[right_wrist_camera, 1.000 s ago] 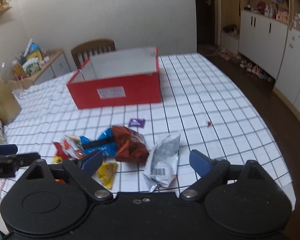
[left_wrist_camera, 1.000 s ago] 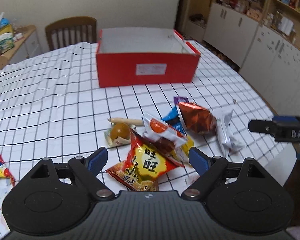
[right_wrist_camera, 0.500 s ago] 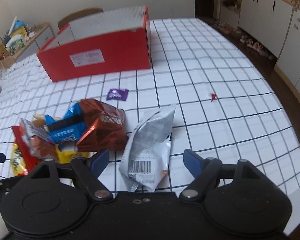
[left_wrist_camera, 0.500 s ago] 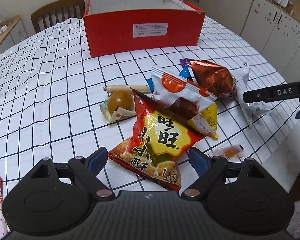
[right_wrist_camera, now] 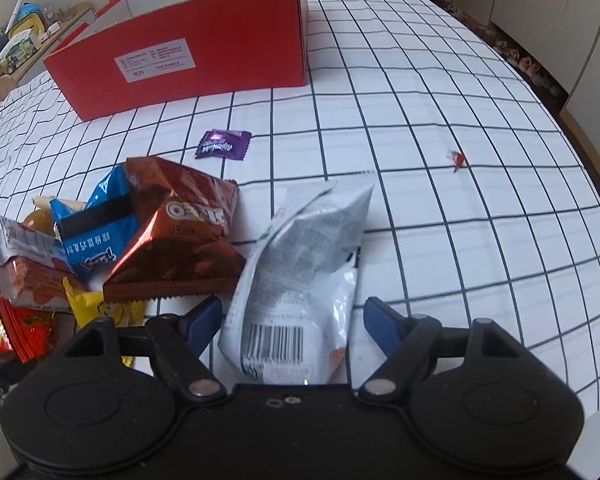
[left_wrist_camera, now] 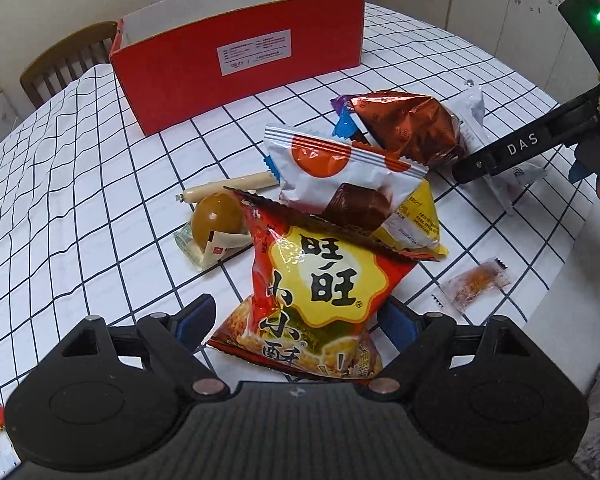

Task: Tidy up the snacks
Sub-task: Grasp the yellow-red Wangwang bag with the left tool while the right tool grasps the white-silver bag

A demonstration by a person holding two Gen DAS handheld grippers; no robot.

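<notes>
Two packets [left_wrist_camera: 320, 292] [right_wrist_camera: 300, 280] between hand-held grippers' fingers.

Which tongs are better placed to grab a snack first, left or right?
Right, probably. The right tongs have just been closing, nearly touching the silver packet lying apart. The left tongs straddle the red-yellow bag wide open, under other packets.

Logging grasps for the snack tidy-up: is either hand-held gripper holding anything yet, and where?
Nothing is held. The left hand-held gripper straddles the red-yellow bag's bottom, the right hand-held gripper the white bag's barcode end.

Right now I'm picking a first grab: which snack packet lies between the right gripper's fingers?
The silver-grey packet, barcode toward the camera; the copper-brown bag lies beside it, outside the fingers.
</notes>
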